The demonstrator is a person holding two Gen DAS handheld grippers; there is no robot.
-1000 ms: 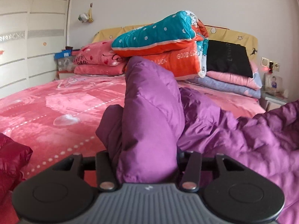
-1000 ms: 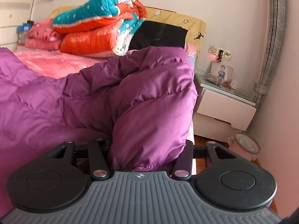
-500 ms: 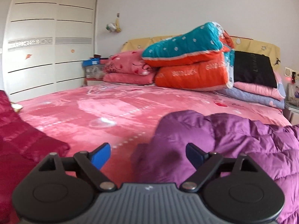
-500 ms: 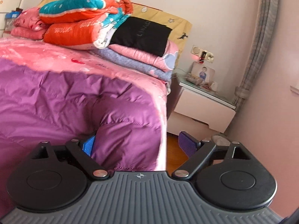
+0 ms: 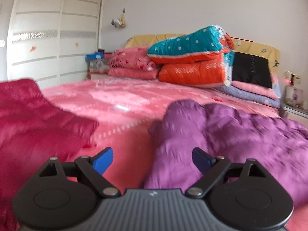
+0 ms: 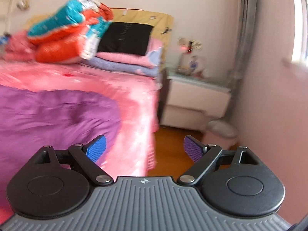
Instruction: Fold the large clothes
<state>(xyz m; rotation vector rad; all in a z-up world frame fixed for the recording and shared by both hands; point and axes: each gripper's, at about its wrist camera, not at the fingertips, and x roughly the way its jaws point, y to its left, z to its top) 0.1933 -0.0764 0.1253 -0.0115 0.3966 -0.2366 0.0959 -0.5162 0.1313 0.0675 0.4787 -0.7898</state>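
Note:
A purple puffy jacket (image 5: 231,130) lies spread on the pink bed (image 5: 125,100), its rounded near edge bulging up. My left gripper (image 5: 152,156) is open just in front of that edge. Part of the fabric reaches between the blue pads (image 5: 104,156), but neither pad presses on it. In the right wrist view the same jacket (image 6: 48,115) lies flat at the left, ending near the bed's side edge (image 6: 138,115). My right gripper (image 6: 144,146) is wide open over that edge, with nothing between its fingers. The picture is blurred by motion.
A dark red puffy jacket (image 5: 38,119) lies on the bed at the left. Folded quilts (image 5: 192,65) and pillows are stacked by the headboard. A white wardrobe (image 5: 48,38) stands far left. A nightstand (image 6: 196,100) and a small bin (image 6: 221,130) stand on the wooden floor right of the bed.
Both grippers let go of the raised purple jacket folds and opened wide. The jacket dropped flat on the bed. Both grippers drew back from it.

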